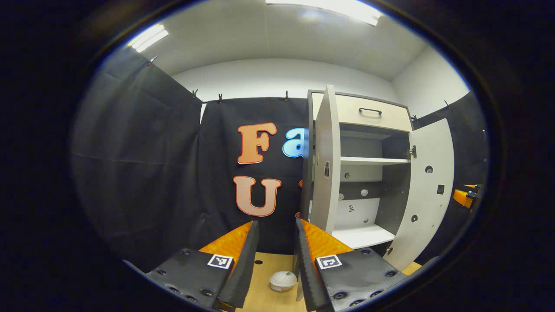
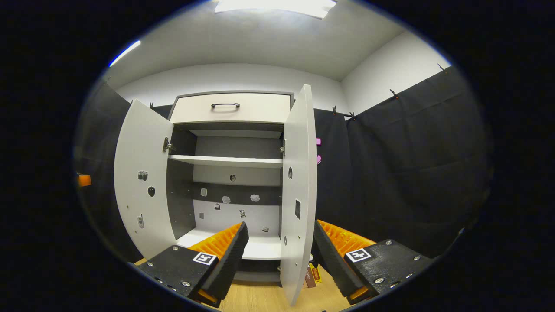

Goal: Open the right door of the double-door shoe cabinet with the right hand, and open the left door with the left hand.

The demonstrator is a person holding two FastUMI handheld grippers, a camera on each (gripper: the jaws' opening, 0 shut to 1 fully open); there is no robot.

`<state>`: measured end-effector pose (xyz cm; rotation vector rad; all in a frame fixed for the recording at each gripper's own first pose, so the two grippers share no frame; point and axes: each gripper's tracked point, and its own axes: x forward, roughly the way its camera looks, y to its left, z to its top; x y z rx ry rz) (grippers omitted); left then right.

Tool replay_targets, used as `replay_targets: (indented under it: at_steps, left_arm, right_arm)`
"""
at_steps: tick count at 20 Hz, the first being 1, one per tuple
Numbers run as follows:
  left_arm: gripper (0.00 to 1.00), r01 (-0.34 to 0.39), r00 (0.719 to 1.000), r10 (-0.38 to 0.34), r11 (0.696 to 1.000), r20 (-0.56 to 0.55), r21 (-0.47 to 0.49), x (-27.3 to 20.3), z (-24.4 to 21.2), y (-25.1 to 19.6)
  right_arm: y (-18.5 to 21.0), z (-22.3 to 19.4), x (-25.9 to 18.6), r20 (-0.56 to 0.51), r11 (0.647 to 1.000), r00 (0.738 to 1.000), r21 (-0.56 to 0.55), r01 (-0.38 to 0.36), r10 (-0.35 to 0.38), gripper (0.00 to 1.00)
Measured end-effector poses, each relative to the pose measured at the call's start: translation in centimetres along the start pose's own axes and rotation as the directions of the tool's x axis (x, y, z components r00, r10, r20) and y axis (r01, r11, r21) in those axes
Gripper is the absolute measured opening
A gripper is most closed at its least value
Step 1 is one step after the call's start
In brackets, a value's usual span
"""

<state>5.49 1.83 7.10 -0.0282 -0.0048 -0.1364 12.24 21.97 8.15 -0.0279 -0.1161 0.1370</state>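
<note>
The shoe cabinet (image 2: 232,173) stands against the booth wall with both doors swung open, exposing a dark interior, one upper shelf (image 2: 227,161) and a pale bottom board (image 2: 256,247). In the right gripper view the cabinet occupies the centre, extending toward 10 o'clock; its left door (image 2: 138,190) stands wide open at 9 o'clock, and the right door (image 2: 299,190) is turned nearly edge-on at centre, reaching down toward 6 o'clock. Above the doors, at 12 o'clock, a closed drawer (image 2: 232,108) carries a dark handle (image 2: 225,105). The right gripper (image 2: 279,253) is spread, with the lower edge of the right door standing in the gap between its two fingers; contact with either finger cannot be determined. In the left gripper view the cabinet (image 1: 368,173) lies at 3 o'clock, the left door (image 1: 325,164) edge-on near centre and the right door (image 1: 427,190) open farther to 3 o'clock. The left gripper (image 1: 277,247) is also spread and grips nothing; the left door sits just beyond its right-hand finger. On the wooden floor (image 1: 264,286), at 6 o'clock between the fingers, lies a small pale rounded object (image 1: 282,281). Black cloth (image 1: 143,164) covers the wall from 9 o'clock.
</note>
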Motion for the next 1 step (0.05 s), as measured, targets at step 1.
replay_targets:
  at_steps: [1]
  left_arm:
    - [0.51, -0.005, 1.0, 0.005, 1.0, 0.009, -0.002, -0.13, 0.41, 0.18]
  right_arm:
    - [0.05, 0.26, -0.21, 0.004, 1.0, 1.0, 0.002, -0.004, 0.004, 0.93]
